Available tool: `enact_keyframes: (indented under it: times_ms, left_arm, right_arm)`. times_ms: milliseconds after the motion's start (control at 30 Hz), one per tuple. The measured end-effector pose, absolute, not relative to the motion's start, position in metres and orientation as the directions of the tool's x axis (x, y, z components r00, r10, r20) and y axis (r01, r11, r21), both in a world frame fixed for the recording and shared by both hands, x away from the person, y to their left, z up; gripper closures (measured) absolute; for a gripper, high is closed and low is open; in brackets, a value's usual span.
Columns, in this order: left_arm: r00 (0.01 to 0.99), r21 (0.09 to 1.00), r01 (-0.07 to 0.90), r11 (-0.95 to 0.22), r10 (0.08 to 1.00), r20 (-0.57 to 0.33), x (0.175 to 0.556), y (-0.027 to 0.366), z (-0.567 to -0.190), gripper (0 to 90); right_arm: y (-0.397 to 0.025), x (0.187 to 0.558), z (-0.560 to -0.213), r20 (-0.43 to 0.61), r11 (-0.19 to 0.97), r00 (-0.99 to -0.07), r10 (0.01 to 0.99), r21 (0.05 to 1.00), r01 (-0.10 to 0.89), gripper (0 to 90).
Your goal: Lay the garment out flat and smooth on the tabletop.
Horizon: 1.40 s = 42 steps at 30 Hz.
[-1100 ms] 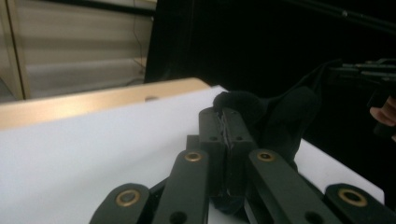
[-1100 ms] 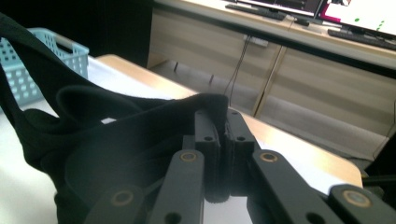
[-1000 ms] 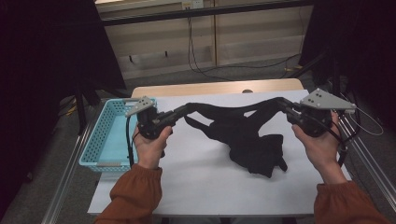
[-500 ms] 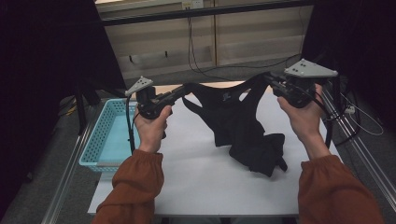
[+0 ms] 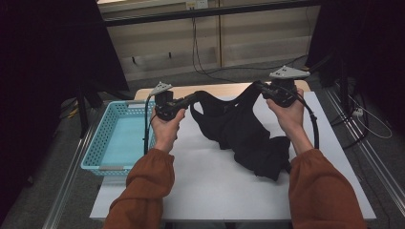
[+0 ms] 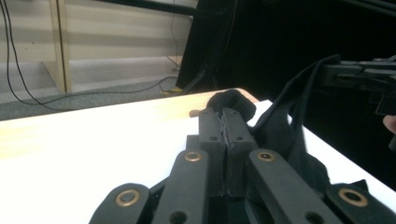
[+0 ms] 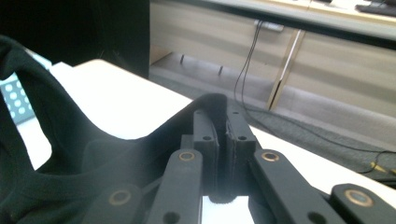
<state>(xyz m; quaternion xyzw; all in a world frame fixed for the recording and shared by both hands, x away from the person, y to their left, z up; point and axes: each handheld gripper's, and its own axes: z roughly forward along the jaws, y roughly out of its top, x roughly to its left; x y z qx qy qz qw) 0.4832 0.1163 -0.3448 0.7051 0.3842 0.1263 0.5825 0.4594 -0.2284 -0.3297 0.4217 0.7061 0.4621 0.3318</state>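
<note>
A black garment [image 5: 243,131] hangs between my two grippers above the white table [image 5: 210,181], its lower part resting crumpled on the tabletop. My left gripper [image 5: 195,98] is shut on one strap of the black garment [image 6: 285,135], with cloth pinched between its jaws. The left gripper [image 6: 226,125] holds that strap just over the table's far edge. My right gripper [image 5: 258,87] is shut on the other strap, raised at the far right. In the right gripper view, my right gripper [image 7: 220,122] has the black garment [image 7: 60,154] folded over its jaws.
A light blue plastic basket [image 5: 114,143] stands at the left edge of the table, with nothing in it. Cables [image 5: 210,71] run across the floor behind the table. A metal rail [image 5: 367,152] lies along the right side.
Both grippers have lifted and moved away from me toward the far edge, pulling the garment up so it hangs stretched between them.
</note>
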Motion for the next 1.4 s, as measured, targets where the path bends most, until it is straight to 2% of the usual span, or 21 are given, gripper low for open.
enact_keyframes:
  times_ms: [300, 567, 700, 733, 833, 900, 933, 1133, 1400]
  left_arm:
    - [0.668, 0.915, 0.396, -0.081, 0.709, -0.226, 0.503, 0.105, -0.354, 88.7]
    - [0.648, 0.917, 0.391, -0.082, 0.731, -0.211, 0.527, 0.102, -0.346, 88.8]
    - [0.640, 0.906, 0.418, -0.072, 0.730, -0.238, 0.535, 0.100, -0.351, 87.5]
    - [0.635, 0.900, 0.429, -0.070, 0.733, -0.246, 0.536, 0.099, -0.354, 84.3]
    - [0.614, 0.885, 0.456, -0.092, 0.752, -0.238, 0.537, 0.096, -0.361, 61.7]
    - [0.597, 0.876, 0.474, -0.092, 0.764, -0.243, 0.535, 0.096, -0.364, 54.1]
    - [0.596, 0.872, 0.481, -0.090, 0.763, -0.250, 0.534, 0.096, -0.365, 48.8]
    - [0.650, 0.882, 0.444, -0.156, 0.733, -0.198, 0.517, 0.094, -0.368, 38.4]
    - [0.679, 0.893, 0.408, -0.189, 0.716, -0.158, 0.479, 0.095, -0.374, 22.6]
  right_arm:
    - [-0.219, 0.483, -0.349, -0.060, 0.217, -0.431, 0.900, 0.921, 0.325, 86.9]
    - [-0.215, 0.508, -0.343, -0.076, 0.229, -0.407, 0.910, 0.912, 0.341, 87.2]
    - [-0.214, 0.519, -0.344, -0.074, 0.224, -0.390, 0.918, 0.908, 0.354, 86.4]
    - [-0.215, 0.520, -0.345, -0.074, 0.225, -0.391, 0.918, 0.907, 0.357, 82.9]
    - [-0.217, 0.524, -0.353, -0.072, 0.218, -0.360, 0.930, 0.897, 0.385, 58.6]
    - [-0.220, 0.523, -0.358, -0.070, 0.206, -0.333, 0.940, 0.896, 0.393, 46.3]
    - [-0.222, 0.521, -0.360, -0.063, 0.199, -0.335, 0.940, 0.899, 0.391, 46.4]
    - [-0.228, 0.500, -0.365, -0.075, 0.234, -0.380, 0.922, 0.890, 0.392, 39.9]
    - [-0.236, 0.445, -0.371, -0.044, 0.243, -0.458, 0.888, 0.890, 0.385, 32.8]
